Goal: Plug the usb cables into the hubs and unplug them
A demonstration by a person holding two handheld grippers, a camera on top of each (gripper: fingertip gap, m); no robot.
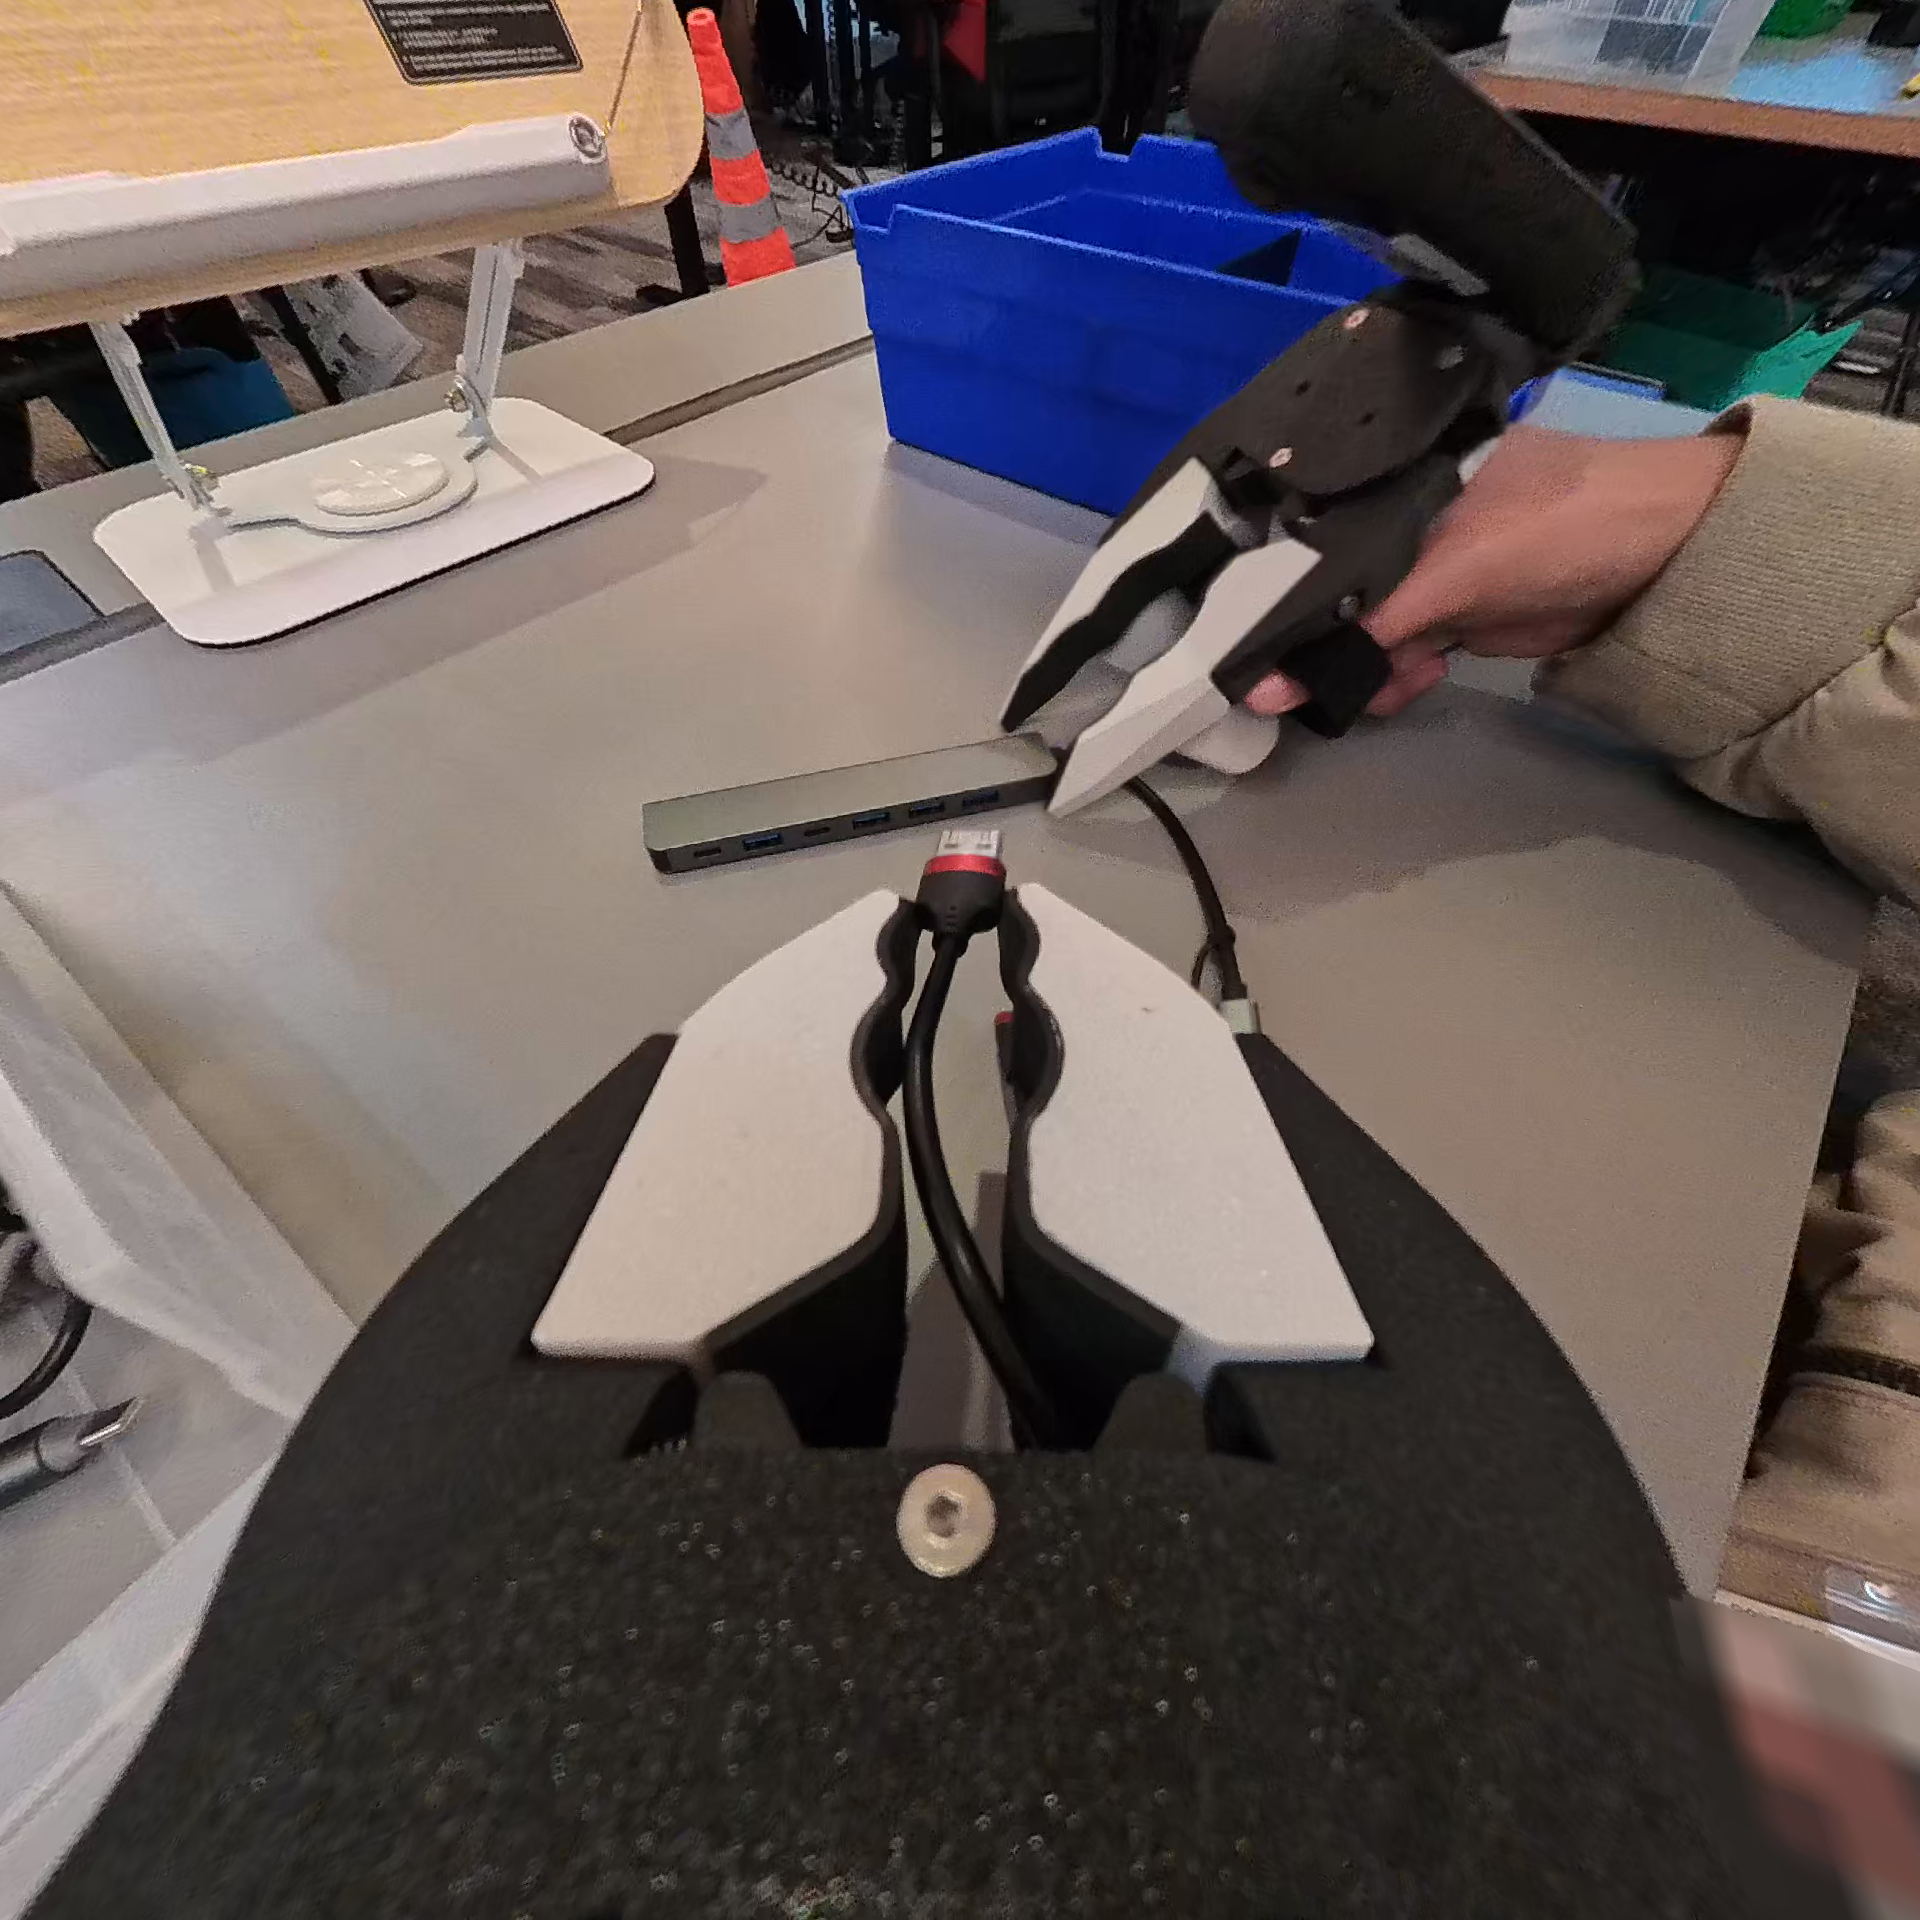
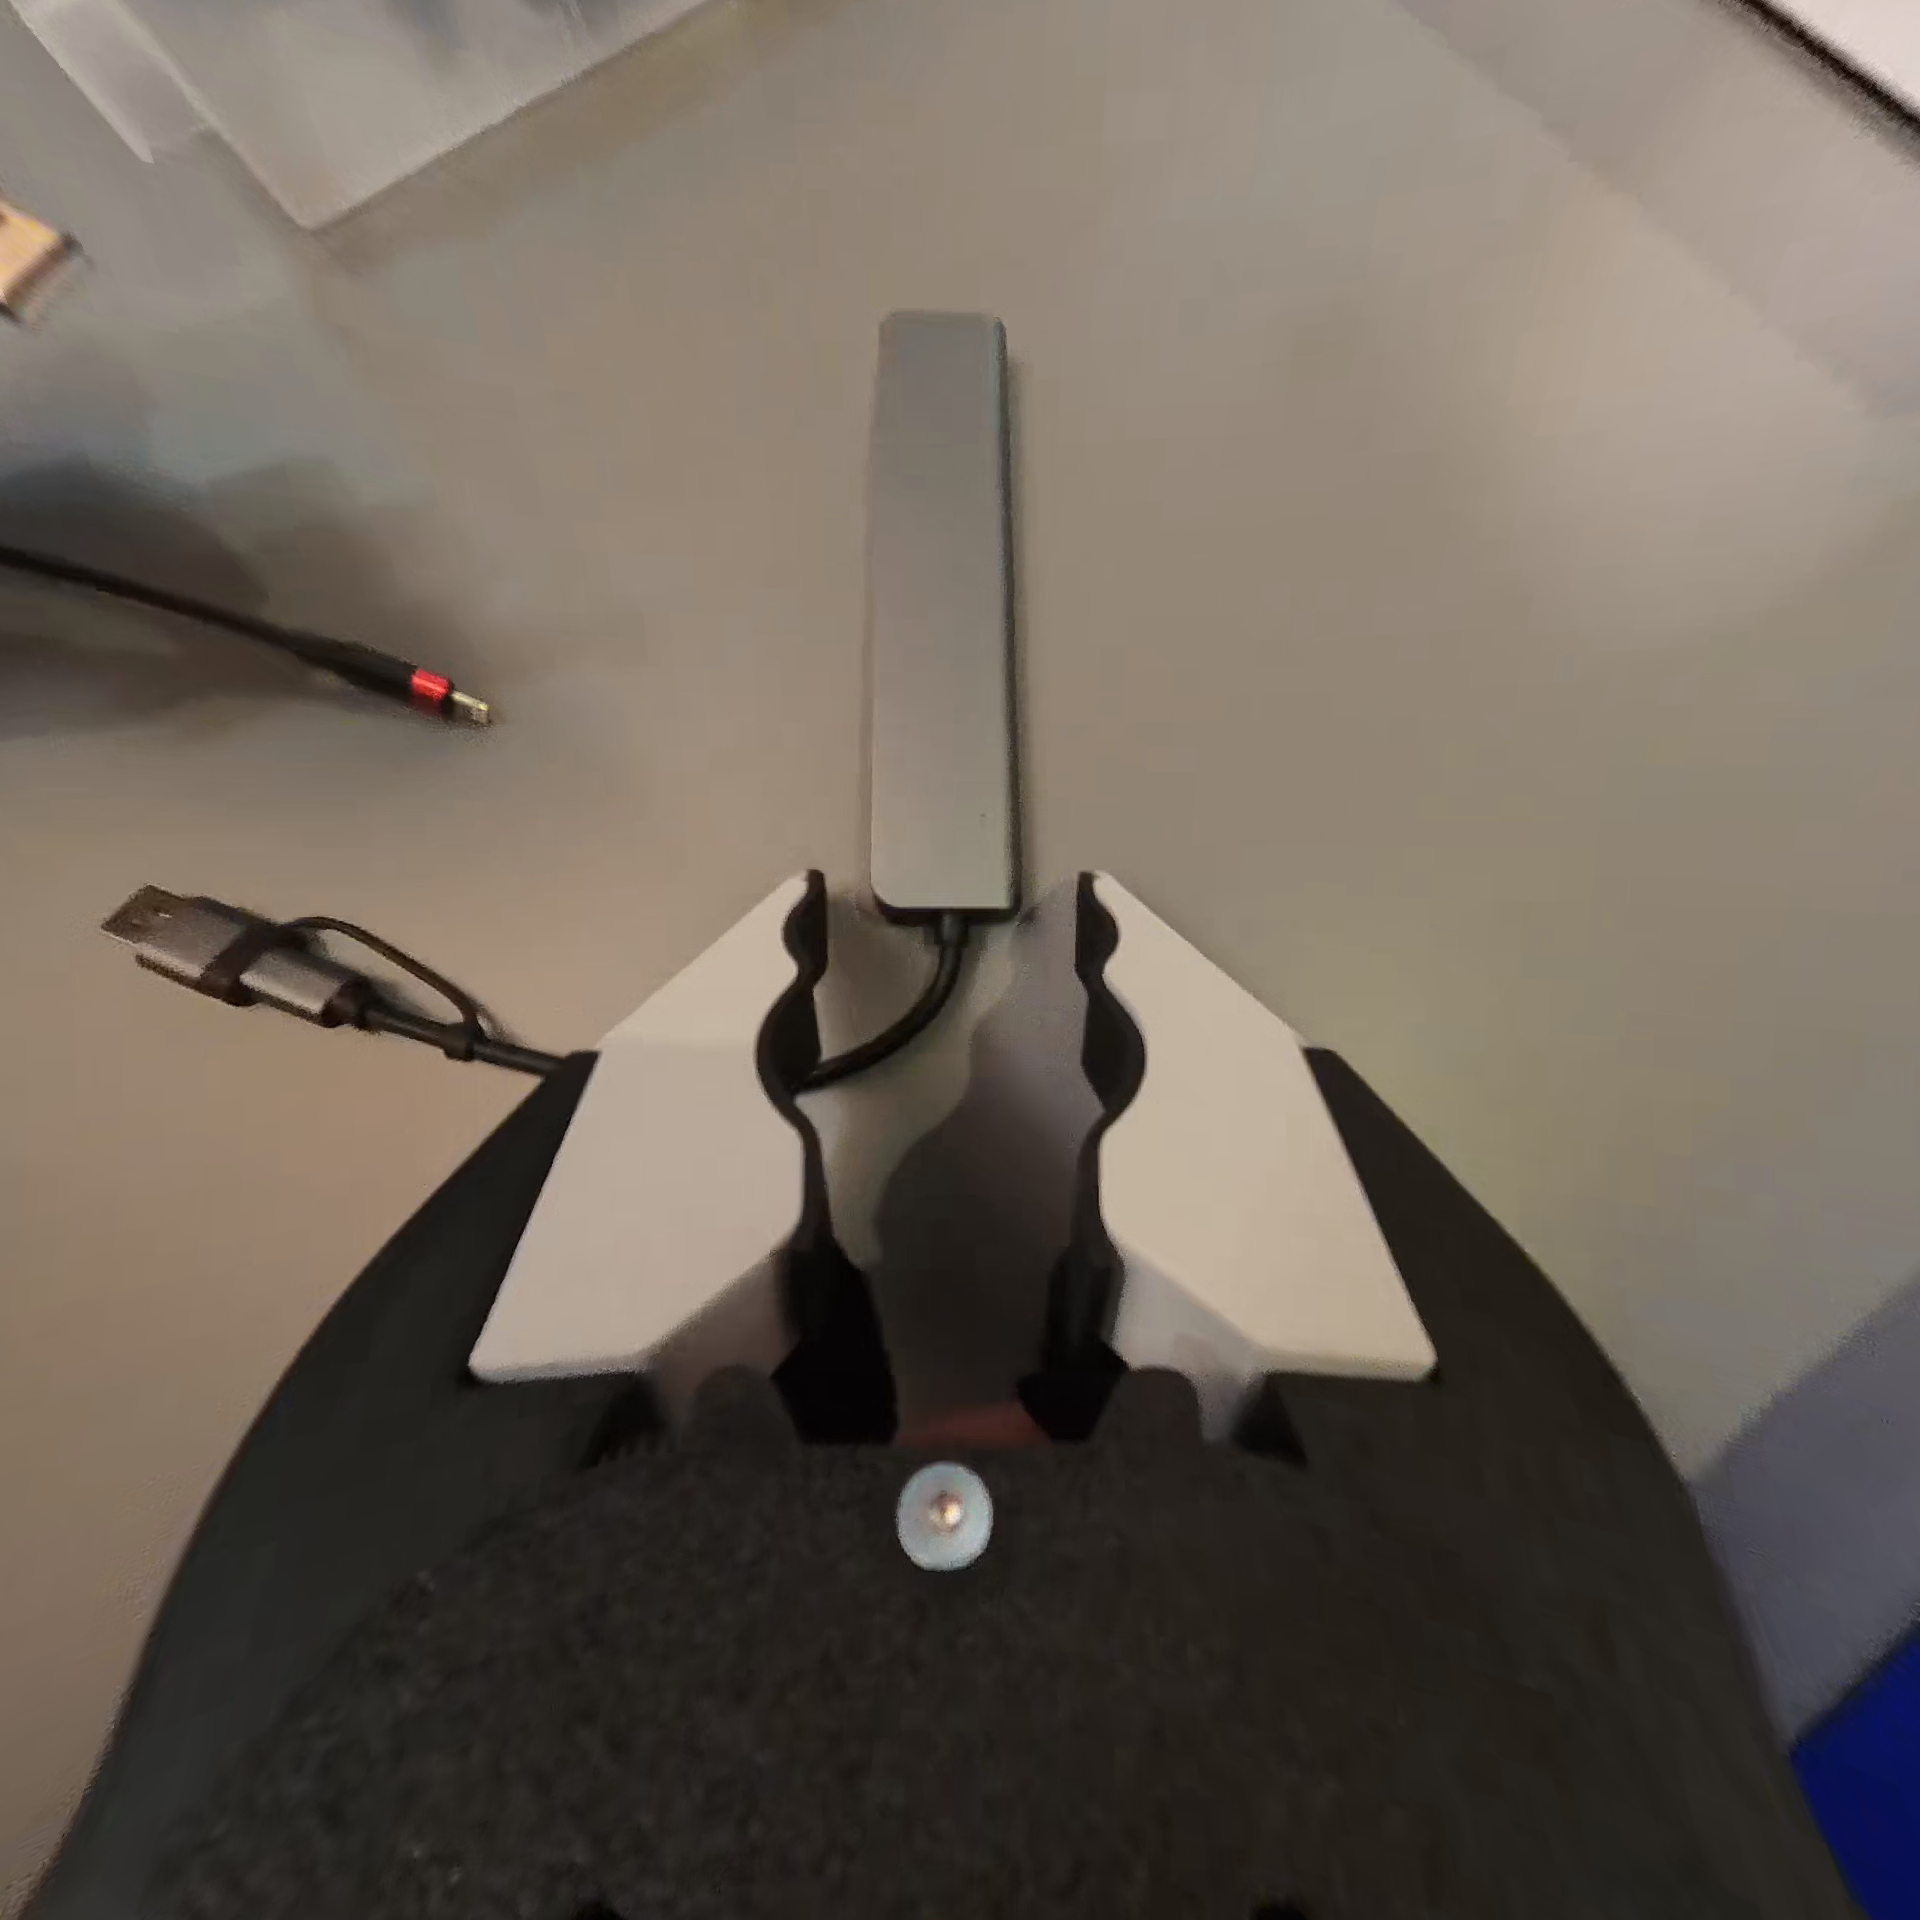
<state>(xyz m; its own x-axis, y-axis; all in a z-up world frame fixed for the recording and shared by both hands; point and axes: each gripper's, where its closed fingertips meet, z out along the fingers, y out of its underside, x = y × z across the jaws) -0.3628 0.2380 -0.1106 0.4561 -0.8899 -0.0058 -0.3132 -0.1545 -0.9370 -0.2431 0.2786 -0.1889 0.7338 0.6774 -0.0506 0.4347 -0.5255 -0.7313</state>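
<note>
Beyond your right gripper (image 1: 1049,764) stands a blue bin (image 1: 1049,312), and far off to your left gripper's (image 1: 961,902) left a white stand (image 1: 374,509); nothing lies between plug and ports. Your left gripper pinches the red-collared plug (image 1: 964,878) of the black cable (image 1: 935,1122) just short of the hub (image 1: 852,795). Your right gripper's jaws are spread, straddling the hub's cabled end. The cable's far end (image 2: 442,691) lies off to its left, blurred.

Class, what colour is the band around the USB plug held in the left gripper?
Red, on the black USB plug; the left wrist view shows it best.
</note>
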